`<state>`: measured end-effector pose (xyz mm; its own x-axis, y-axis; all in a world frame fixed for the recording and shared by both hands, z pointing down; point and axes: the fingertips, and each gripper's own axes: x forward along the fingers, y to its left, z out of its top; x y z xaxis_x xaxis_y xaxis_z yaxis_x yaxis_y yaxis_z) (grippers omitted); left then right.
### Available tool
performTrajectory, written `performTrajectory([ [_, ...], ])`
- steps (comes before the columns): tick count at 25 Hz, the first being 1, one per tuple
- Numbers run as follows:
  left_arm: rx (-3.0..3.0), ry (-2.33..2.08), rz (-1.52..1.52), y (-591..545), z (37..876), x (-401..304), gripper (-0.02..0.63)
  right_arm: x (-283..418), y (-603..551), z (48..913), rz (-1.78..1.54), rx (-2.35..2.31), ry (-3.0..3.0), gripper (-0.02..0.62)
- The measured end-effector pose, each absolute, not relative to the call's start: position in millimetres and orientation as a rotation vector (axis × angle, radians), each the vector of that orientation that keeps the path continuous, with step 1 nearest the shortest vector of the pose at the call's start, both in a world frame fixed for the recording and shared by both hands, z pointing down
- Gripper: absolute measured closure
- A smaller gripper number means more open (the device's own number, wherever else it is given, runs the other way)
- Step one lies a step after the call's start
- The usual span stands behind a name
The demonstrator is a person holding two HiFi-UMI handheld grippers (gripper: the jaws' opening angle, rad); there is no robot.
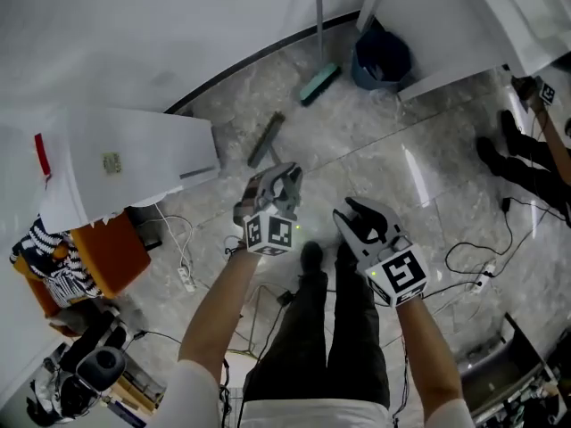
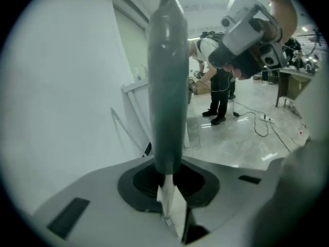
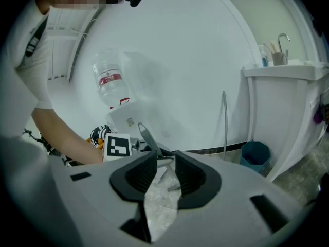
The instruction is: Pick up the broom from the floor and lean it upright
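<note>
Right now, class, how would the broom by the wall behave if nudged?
The broom would probably topple sideways: it is tall, thin and only leans on the smooth wall. Its foot may also slide, since the floor looks glossy.

1. The right gripper holds its dark ribbed pads apart, and only pale marbled floor shows in the gap.
2. Just past the jaws sits the left gripper with its square-marker cube. A grey handle slants up out of it, and a bare forearm reaches to it from the left.
3. A white water dispenser with an upturned bottle stands against the white wall.
4. A thin pole stands upright against that wall, near a blue bin on the floor.
5. A white counter at the right edge carries a tap.
</note>
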<state>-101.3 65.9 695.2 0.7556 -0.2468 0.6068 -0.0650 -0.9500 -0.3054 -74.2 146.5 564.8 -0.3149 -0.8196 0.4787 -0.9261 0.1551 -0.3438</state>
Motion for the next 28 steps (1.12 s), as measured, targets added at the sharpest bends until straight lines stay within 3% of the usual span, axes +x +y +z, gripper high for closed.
performTrajectory([
  [8, -2.785, 0.517, -1.025, 6.1, 637.0, -110.7, 0.557, -42.0, 113.7, 534.0, 0.841, 1.643, -2.298, 0.503],
  [19, -2.857, 0.657, -1.033, -46.0, 556.2, -68.9, 0.557, 10.7, 74.9, 477.8, 0.8, 1.436, -2.392, 0.514],
  [28, -2.852, 0.552, -1.031, -118.9, 563.8, -36.8, 0.558, 38.5, 9.9, 486.8, 0.782, 1.447, -2.349, 0.515],
])
